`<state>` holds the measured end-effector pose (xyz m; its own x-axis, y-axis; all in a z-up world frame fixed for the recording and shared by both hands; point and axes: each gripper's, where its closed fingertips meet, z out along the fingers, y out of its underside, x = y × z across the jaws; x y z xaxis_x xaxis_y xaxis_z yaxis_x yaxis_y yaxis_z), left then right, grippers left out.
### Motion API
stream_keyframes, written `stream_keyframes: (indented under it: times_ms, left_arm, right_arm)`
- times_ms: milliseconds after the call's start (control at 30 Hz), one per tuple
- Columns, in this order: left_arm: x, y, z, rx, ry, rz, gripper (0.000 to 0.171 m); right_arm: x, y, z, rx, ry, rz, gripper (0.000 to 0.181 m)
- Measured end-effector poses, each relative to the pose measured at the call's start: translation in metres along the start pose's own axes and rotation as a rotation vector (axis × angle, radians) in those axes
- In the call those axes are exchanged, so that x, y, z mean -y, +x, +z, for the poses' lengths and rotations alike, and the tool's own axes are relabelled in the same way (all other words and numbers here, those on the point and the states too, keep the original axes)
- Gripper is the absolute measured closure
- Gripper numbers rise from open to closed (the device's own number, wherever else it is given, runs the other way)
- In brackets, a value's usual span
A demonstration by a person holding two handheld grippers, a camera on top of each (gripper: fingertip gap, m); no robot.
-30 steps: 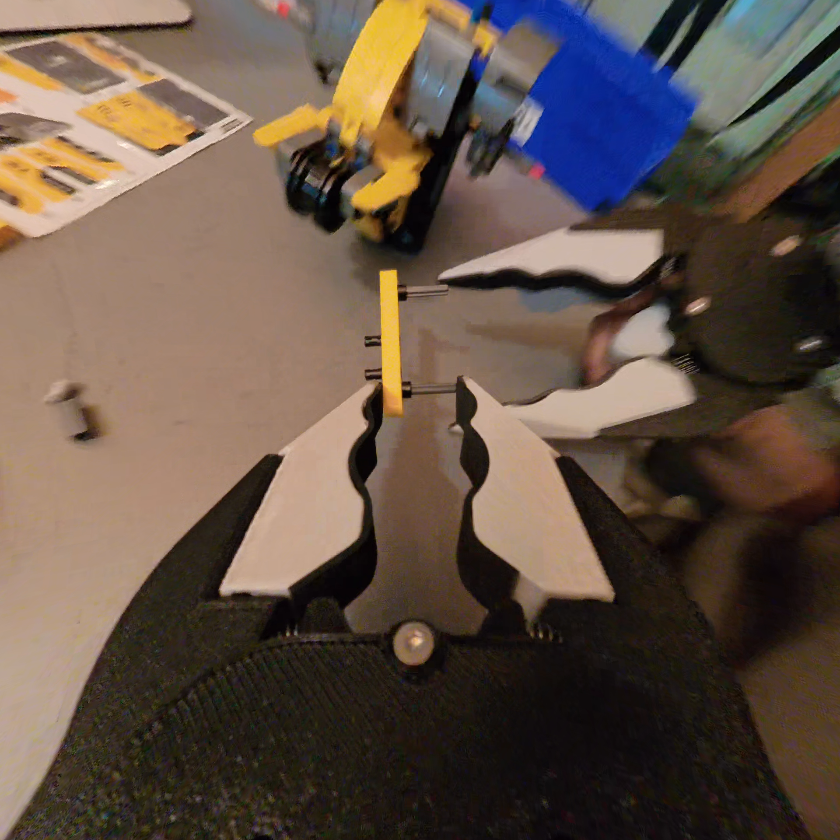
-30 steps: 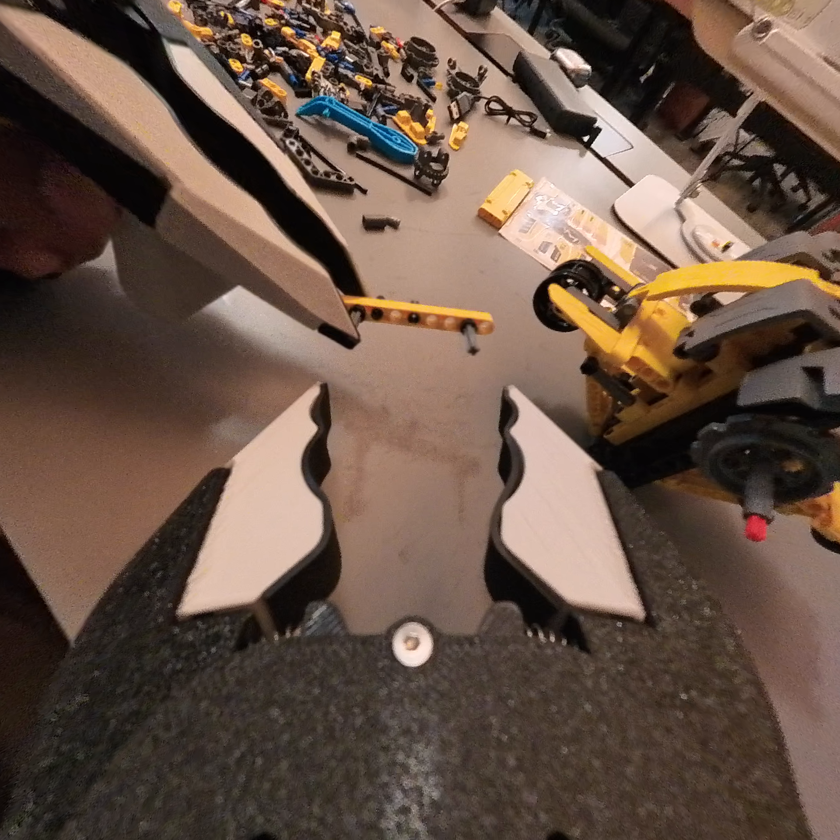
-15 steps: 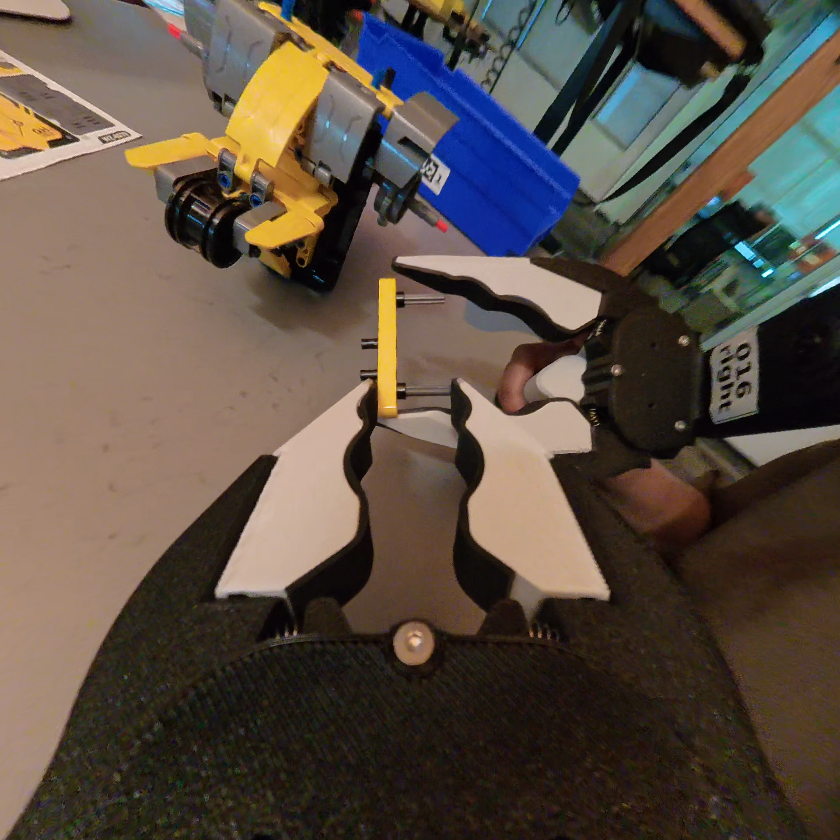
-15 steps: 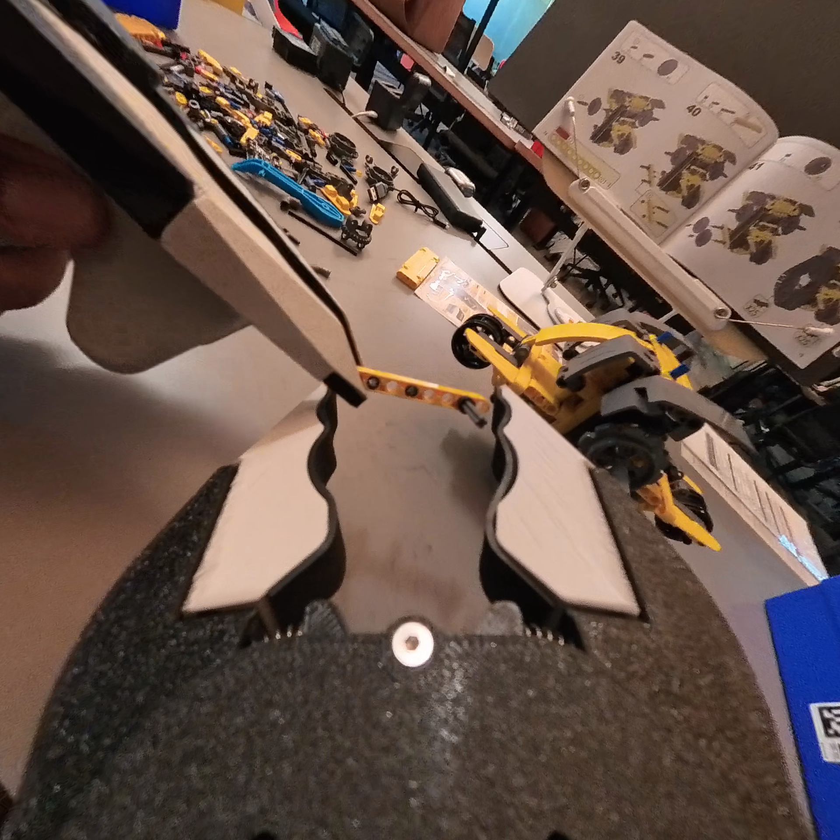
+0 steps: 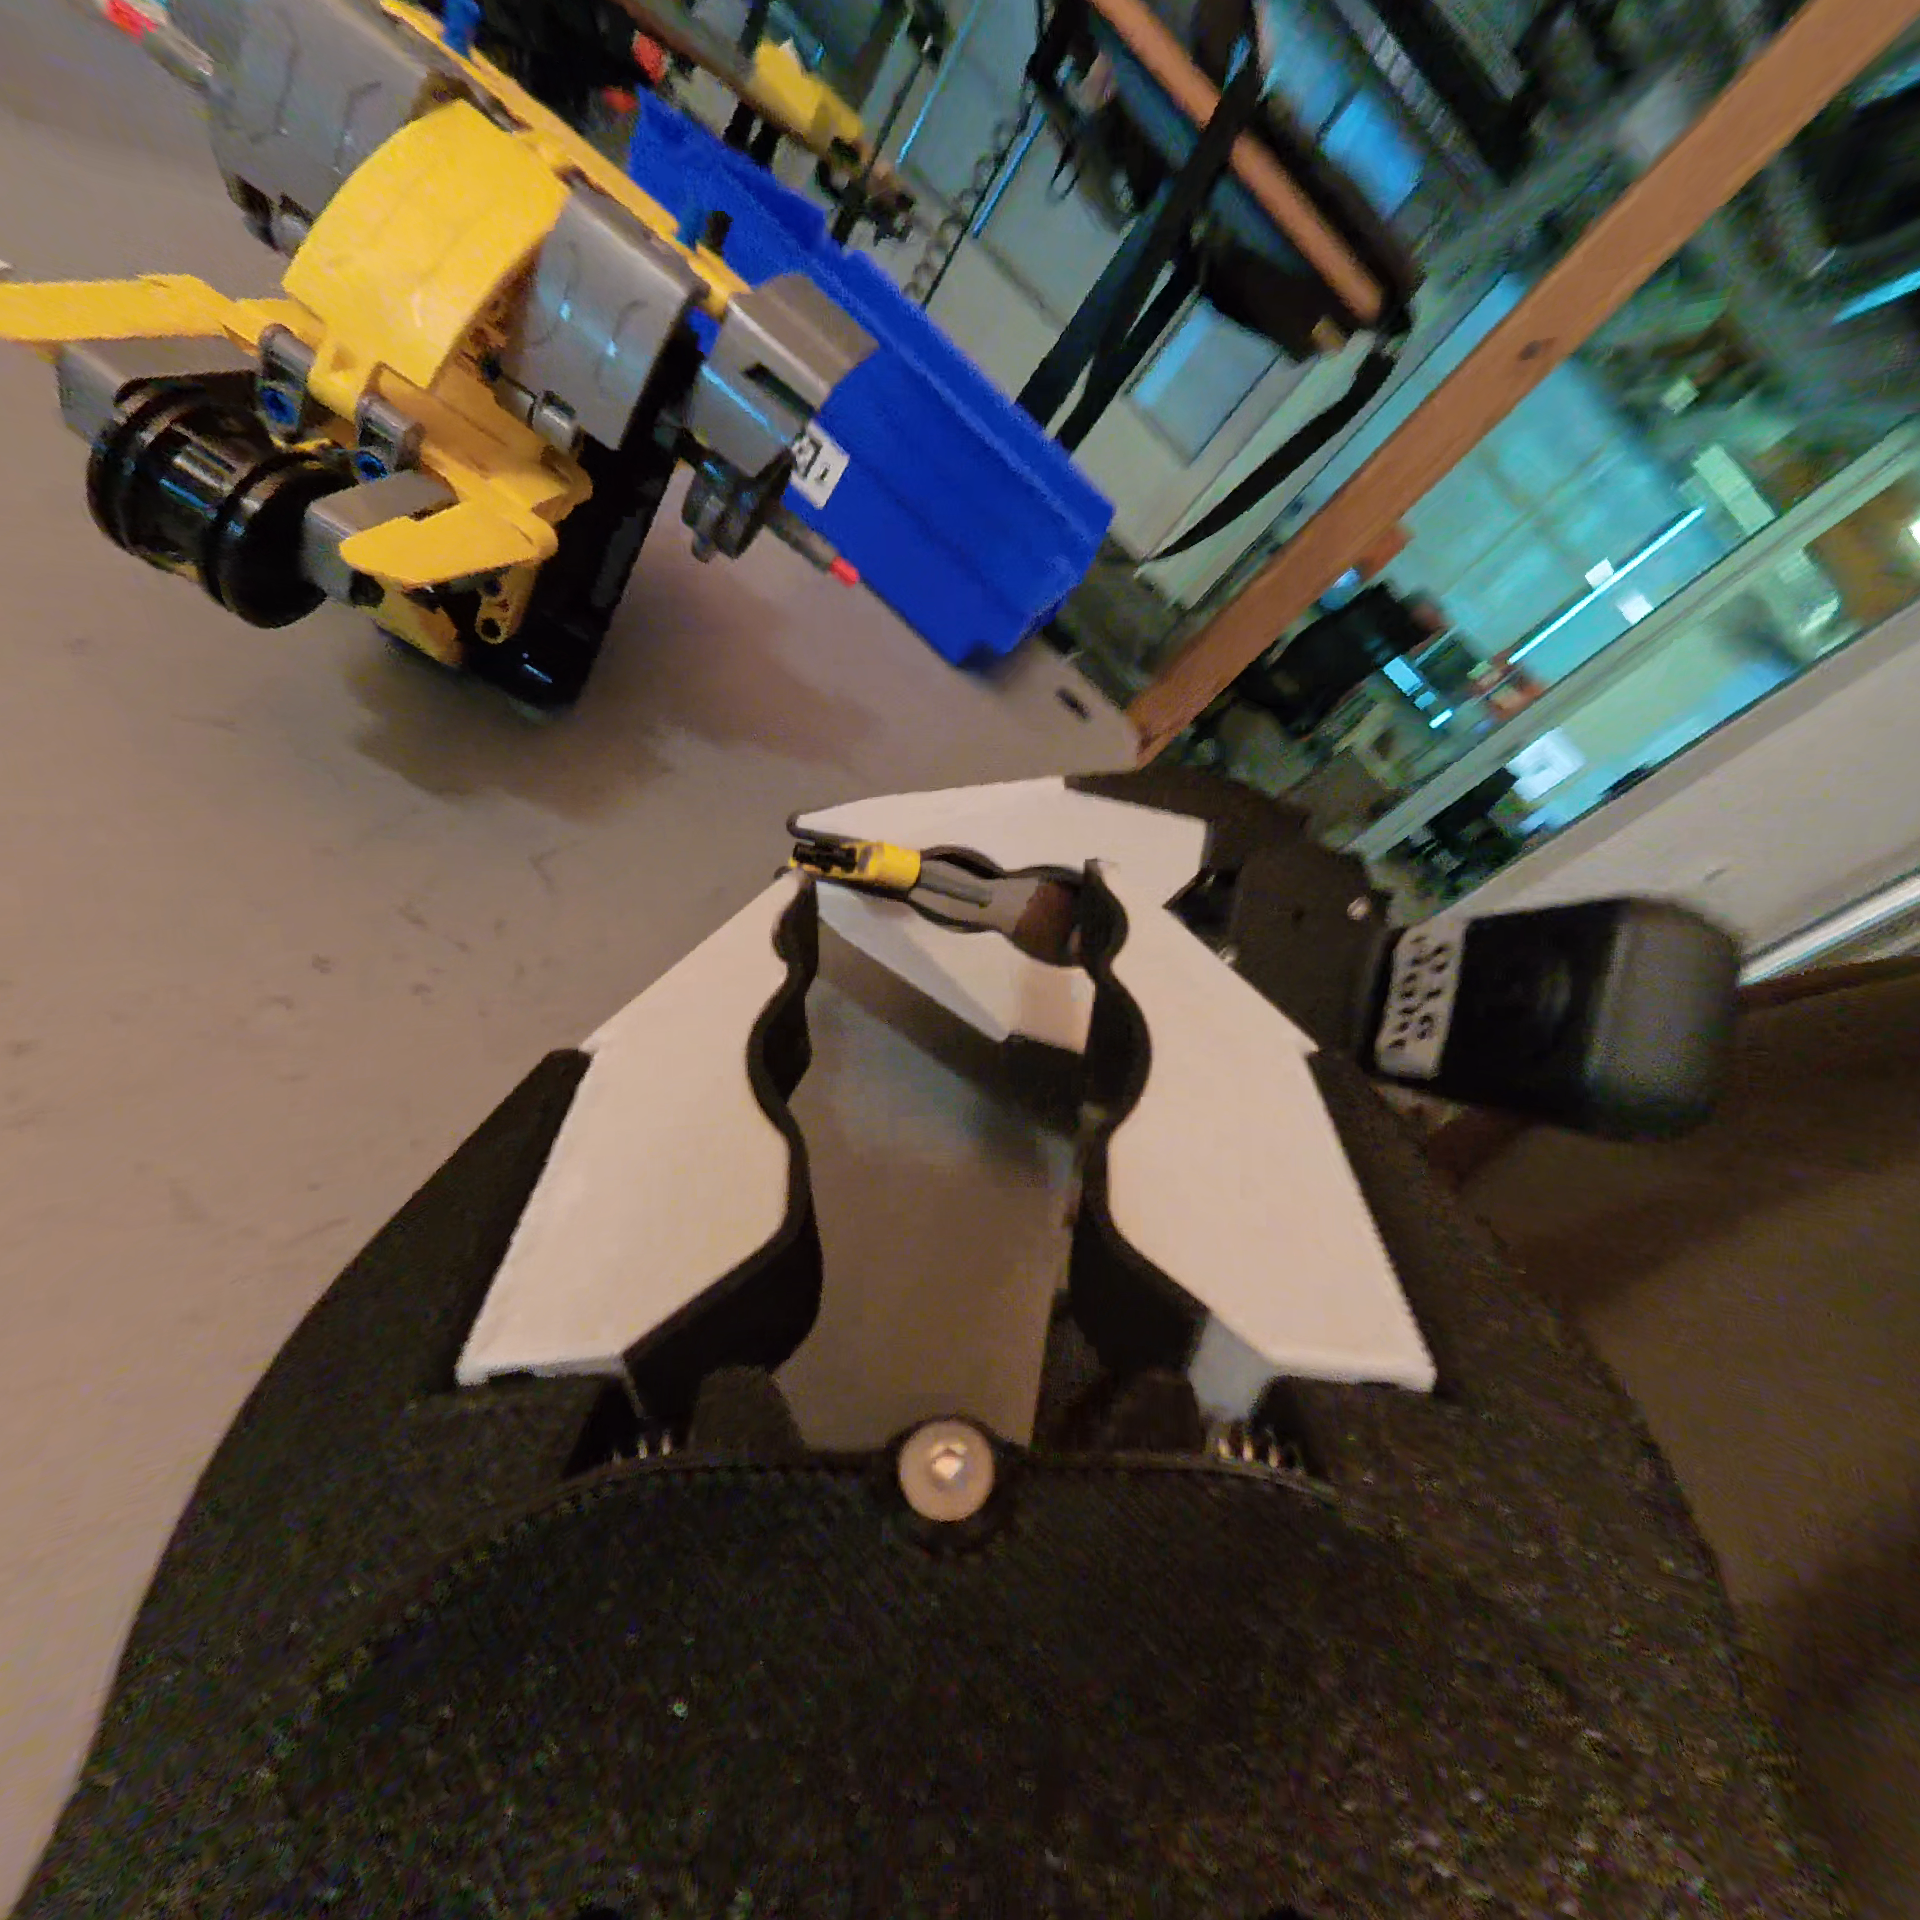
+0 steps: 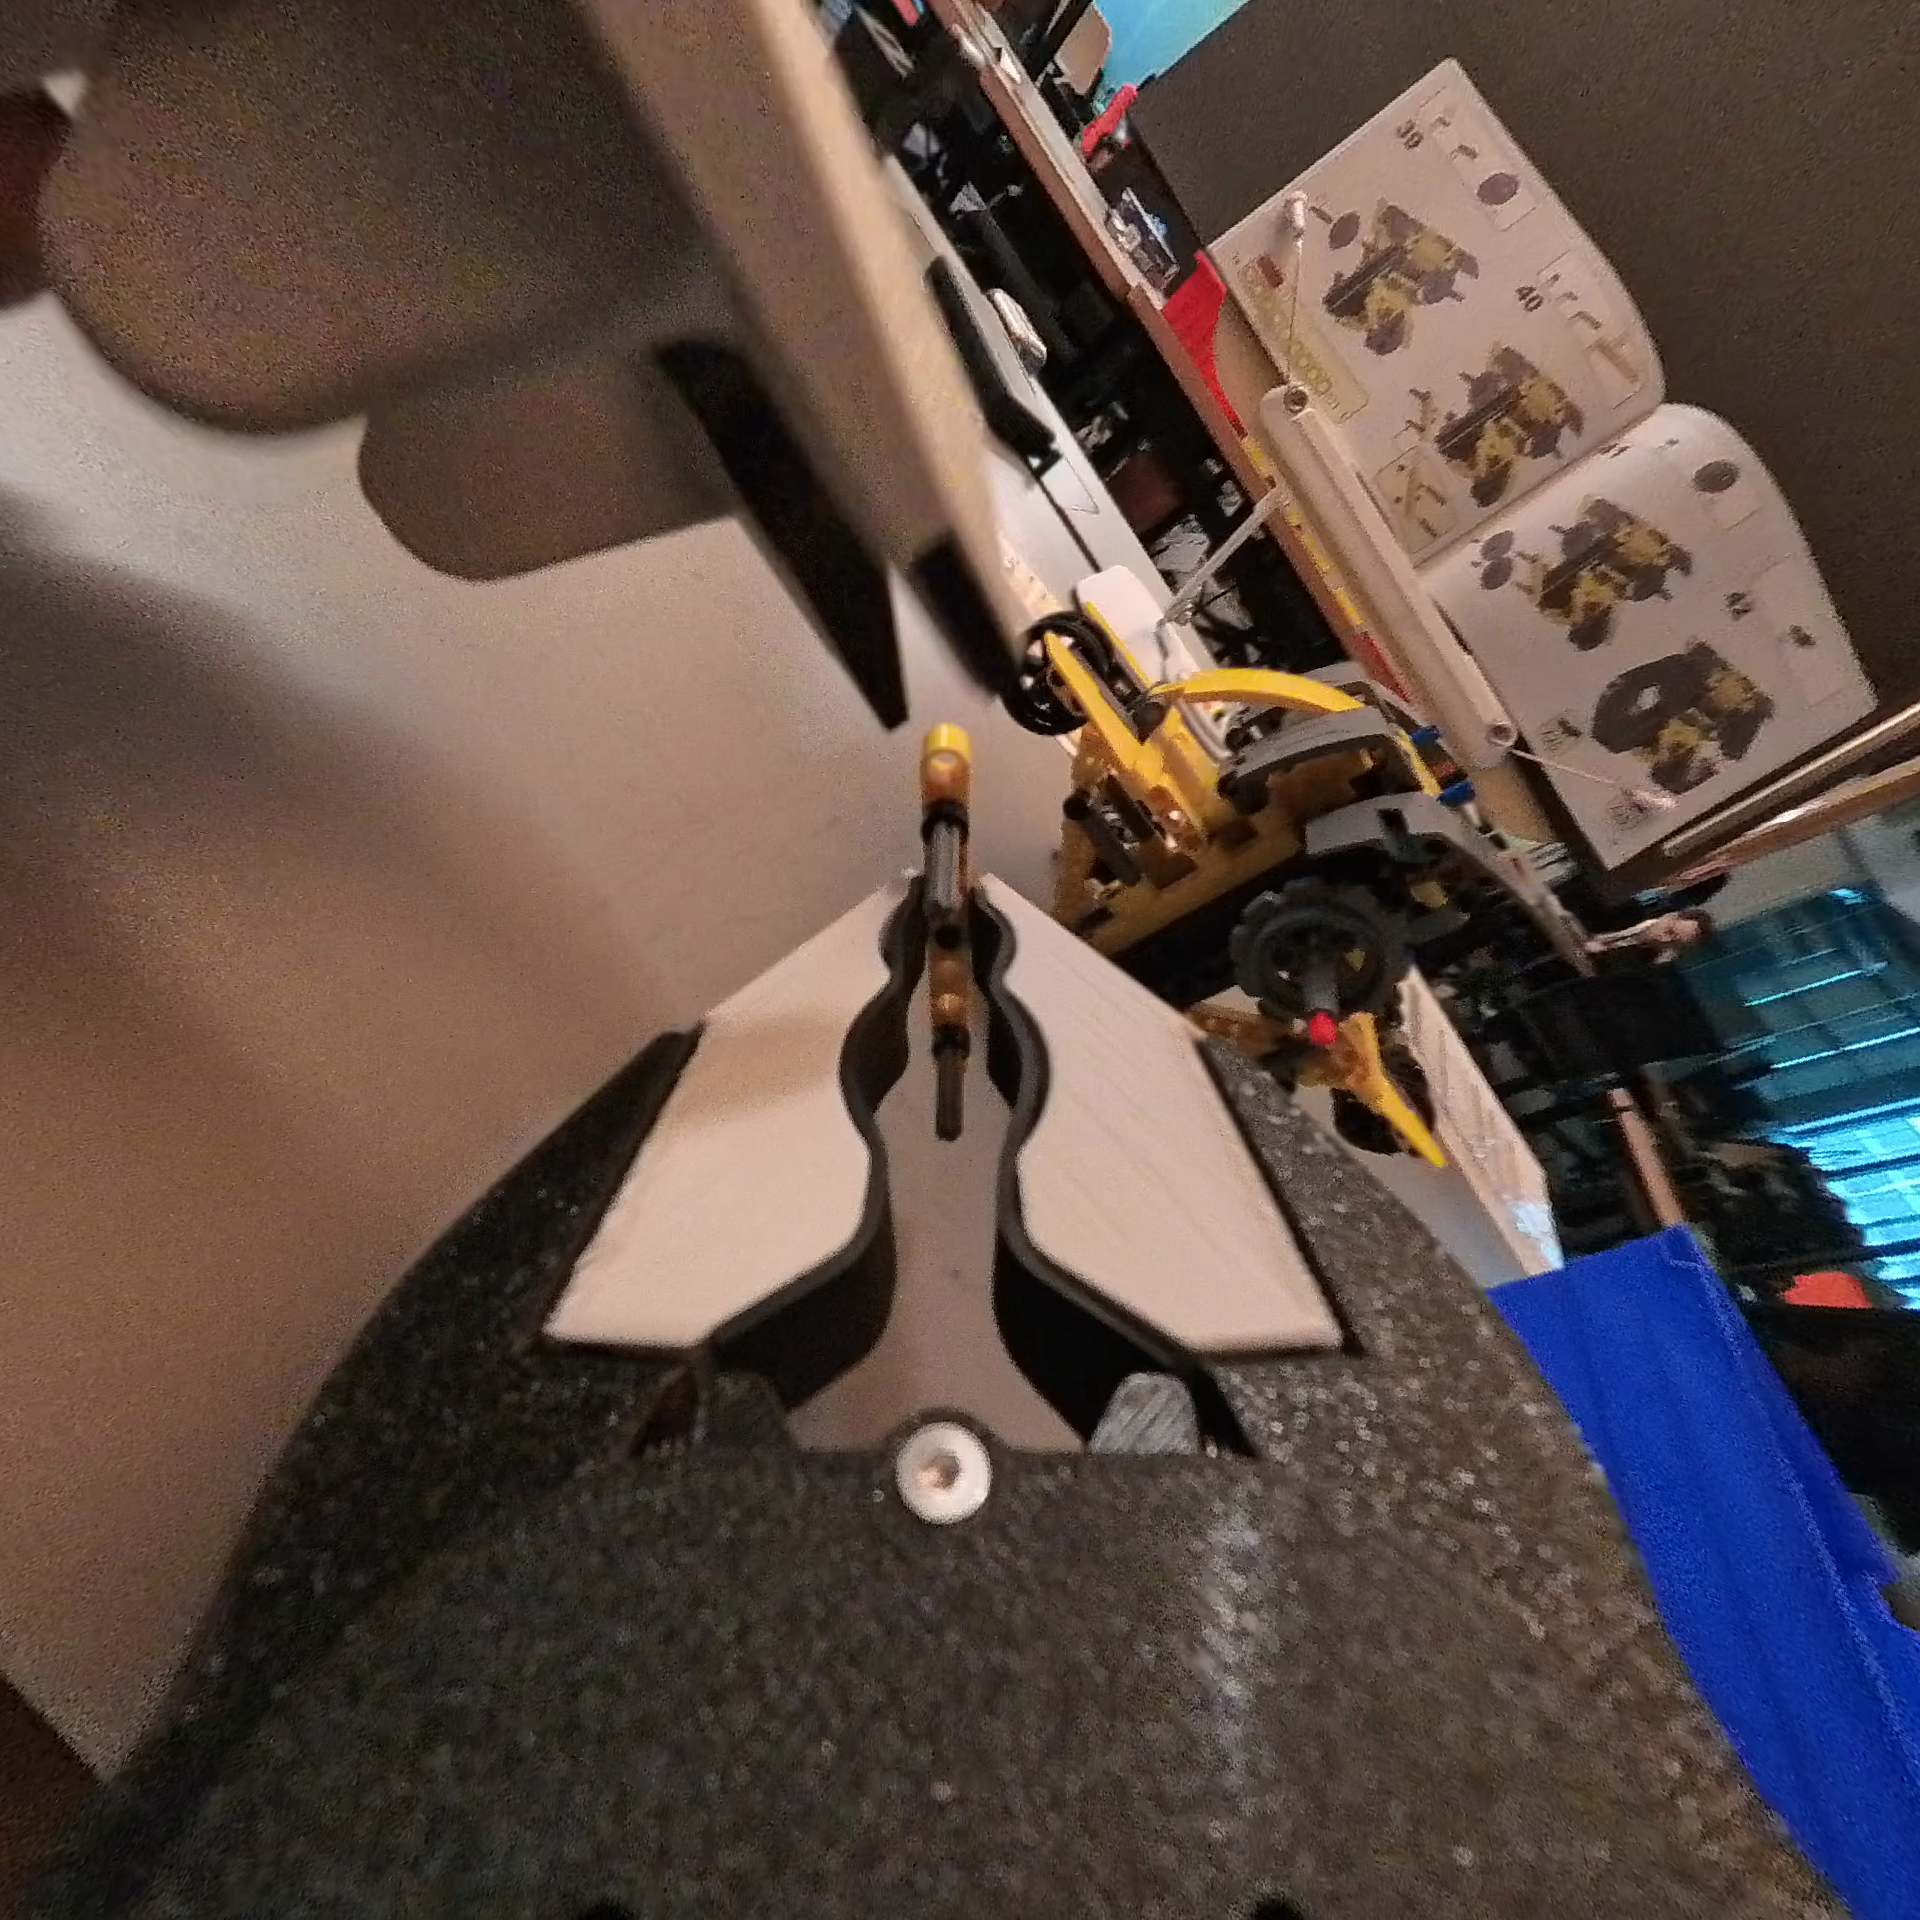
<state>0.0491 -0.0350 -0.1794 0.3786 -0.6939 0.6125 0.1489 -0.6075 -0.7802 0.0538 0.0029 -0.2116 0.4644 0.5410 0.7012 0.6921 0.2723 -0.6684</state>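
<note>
Grey counter carries our yellow model vehicle. Near it, our right hand-held gripper points at it, clamped on a yellow beam; our left hand-held gripper, jaws apart, holds nothing beside that beam.

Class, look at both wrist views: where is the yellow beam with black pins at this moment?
The yellow beam is clamped between the right gripper fingers, above the grey table, just in front of the open left gripper and near the yellow model vehicle.
</note>
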Motion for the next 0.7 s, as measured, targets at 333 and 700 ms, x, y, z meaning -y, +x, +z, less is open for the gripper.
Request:
stream_keyframes:
  times_ms: [333,700]
  left_arm:
    - [-0.004,0.006,0.002,-0.284,0.006,-0.4,0.15]
    - [0.013,-0.012,-0.005,-0.168,0.085,-0.296,0.166]
  right_arm:
    - [0.021,0.007,-0.011,-0.251,0.143,-0.491,0.174]
    - [0.013,0.018,-0.015,-0.209,0.139,-0.347,0.147]
